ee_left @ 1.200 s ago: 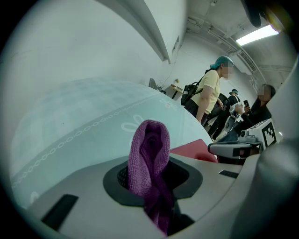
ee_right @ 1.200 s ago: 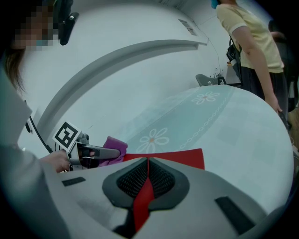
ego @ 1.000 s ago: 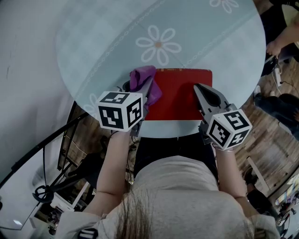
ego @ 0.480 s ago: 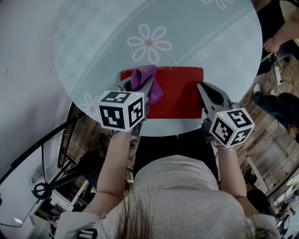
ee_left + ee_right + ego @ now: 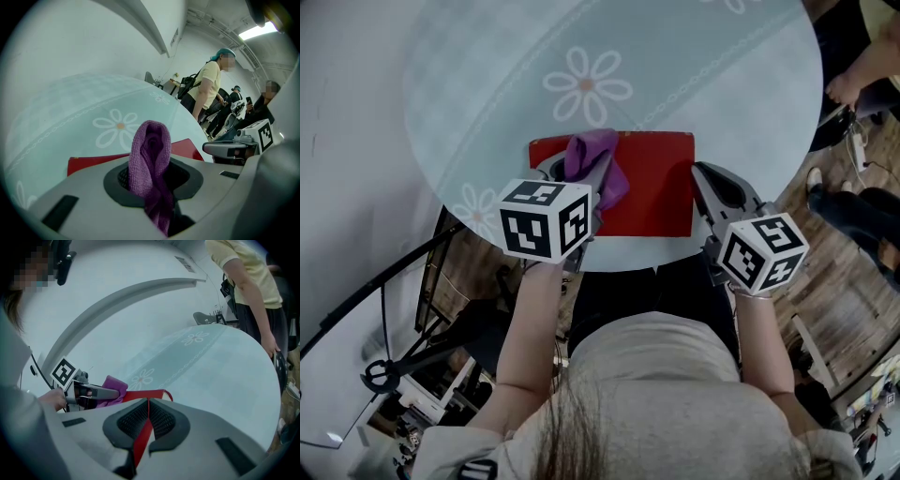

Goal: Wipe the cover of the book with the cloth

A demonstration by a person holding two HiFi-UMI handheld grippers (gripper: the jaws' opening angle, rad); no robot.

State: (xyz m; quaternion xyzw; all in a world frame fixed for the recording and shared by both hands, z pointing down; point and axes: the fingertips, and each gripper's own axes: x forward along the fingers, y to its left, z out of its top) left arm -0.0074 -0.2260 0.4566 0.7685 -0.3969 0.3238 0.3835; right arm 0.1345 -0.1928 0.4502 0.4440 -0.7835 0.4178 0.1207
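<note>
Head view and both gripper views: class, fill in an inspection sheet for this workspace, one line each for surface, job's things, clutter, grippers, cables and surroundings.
Surface: round table under a pale blue covering with a daisy print.
Job's things: red book lying flat at the table's near edge; purple cloth over the book's left part.
Clutter: nothing seen on the table.
Grippers: left gripper shut on the cloth; right gripper shut on the book's right edge.
Cables: thin dark cords below the table's left side; where they run cannot be told.
Surroundings: wooden floor; a bystander in a yellow top beyond the table.
</note>
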